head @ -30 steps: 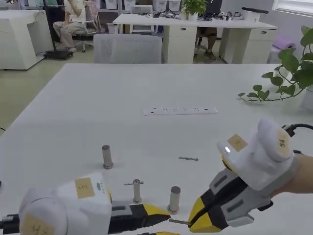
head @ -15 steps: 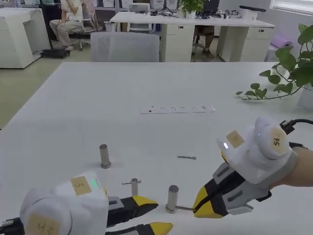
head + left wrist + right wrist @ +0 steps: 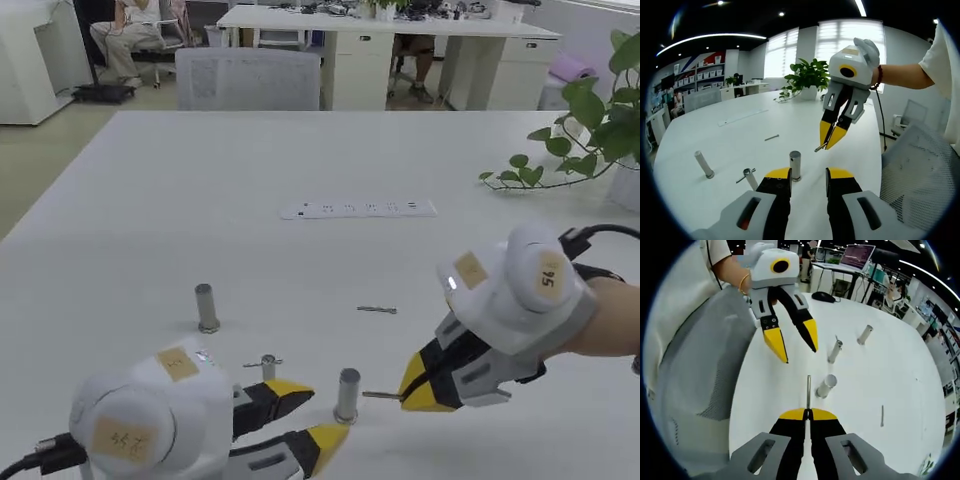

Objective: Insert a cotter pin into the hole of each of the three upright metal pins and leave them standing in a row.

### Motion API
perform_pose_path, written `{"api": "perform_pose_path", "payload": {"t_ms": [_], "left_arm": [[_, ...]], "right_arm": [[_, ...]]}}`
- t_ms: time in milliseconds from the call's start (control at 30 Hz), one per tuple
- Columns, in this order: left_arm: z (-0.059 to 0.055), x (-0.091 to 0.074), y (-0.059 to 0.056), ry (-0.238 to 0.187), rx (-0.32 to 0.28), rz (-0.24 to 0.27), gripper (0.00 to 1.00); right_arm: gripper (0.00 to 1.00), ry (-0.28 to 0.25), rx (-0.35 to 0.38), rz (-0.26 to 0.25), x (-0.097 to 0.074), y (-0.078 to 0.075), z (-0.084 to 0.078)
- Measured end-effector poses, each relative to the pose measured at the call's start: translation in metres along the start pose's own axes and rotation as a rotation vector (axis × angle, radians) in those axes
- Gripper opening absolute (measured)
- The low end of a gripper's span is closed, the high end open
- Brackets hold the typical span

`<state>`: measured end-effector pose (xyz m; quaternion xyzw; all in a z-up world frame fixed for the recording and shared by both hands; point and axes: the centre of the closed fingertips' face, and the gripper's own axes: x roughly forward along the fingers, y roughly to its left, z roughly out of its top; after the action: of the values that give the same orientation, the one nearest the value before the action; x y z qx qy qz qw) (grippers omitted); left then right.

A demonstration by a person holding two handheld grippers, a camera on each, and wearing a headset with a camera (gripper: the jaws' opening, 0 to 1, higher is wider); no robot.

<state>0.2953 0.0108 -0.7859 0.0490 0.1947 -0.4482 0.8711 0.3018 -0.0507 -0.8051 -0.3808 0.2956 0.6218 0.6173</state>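
Head view: I was looking over a white bench (image 3: 150,200) in an open office, w/ desks and a seated person (image 3: 125,25) in the bkgd. A plant (image 3: 590,120) stood at the right edge and a power strip (image 3: 358,209) lay mid-bench. Three upright pins stood in a slanting row: far pin (image 3: 206,307), middle pin (image 3: 268,370) w/ a fitted cotter (image 3: 262,362) through its top, and near pin (image 3: 347,395), bare. A loose cotter pin (image 3: 377,310) lay flat beyond them. The right gripper (image 3: 408,392) had its fingers pressed together on the held cotter pin (image 3: 381,396), which was horizontal, tip just short of the near pin's side. The left gripper (image 3: 315,412) sat low beside that pin, fingers spread, holding nothing.

Left gripper view: own fingers (image 3: 777,177) were apart, w/ the near pin (image 3: 795,165) just ahead btwn them. The right gripper (image 3: 831,139) hung above, its cotter (image 3: 819,147) clear of the pin.

Right gripper view: own fingers (image 3: 795,415) were pinching the held cotter pin (image 3: 808,390), which ran straight fwd. The near pin (image 3: 826,386) was just right of its tip; I couldn't make out the hole. The left gripper (image 3: 799,352) faced me, fingers wide.
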Motion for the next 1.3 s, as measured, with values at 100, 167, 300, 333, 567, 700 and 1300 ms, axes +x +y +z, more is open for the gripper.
{"api": "perform_pose_path", "payload": {"t_ms": [100, 167, 300, 333, 567, 700, 1300], "left_arm": [[-0.001, 0.005, 0.003, 0.001, -0.002, 0.012, 0.26], [-0.002, 0.007, 0.005, 0.003, -0.007, 0.018, 0.26], [-0.004, 0.012, 0.010, 0.007, -0.016, 0.030, 0.26], [-0.005, 0.014, 0.011, 0.011, -0.018, 0.033, 0.26], [-0.007, 0.023, 0.014, 0.013, -0.033, 0.045, 0.26], [-0.008, 0.028, 0.015, 0.017, -0.034, 0.044, 0.27], [-0.017, 0.052, 0.021, 0.042, -0.061, 0.041, 0.26]], "right_arm": [[0.03, 0.012, -0.008, -0.005, 0.000, -0.004, -0.004], [0.03, 0.021, -0.009, -0.009, 0.000, -0.007, -0.006], [0.03, 0.033, -0.011, -0.019, 0.001, -0.012, -0.011], [0.03, 0.036, -0.011, -0.019, 0.001, -0.013, -0.013], [0.03, 0.086, -0.038, -0.038, 0.006, -0.021, -0.025], [0.03, 0.093, -0.041, -0.040, 0.008, -0.024, -0.027], [0.03, 0.091, -0.063, -0.029, 0.019, -0.031, -0.027]]}}
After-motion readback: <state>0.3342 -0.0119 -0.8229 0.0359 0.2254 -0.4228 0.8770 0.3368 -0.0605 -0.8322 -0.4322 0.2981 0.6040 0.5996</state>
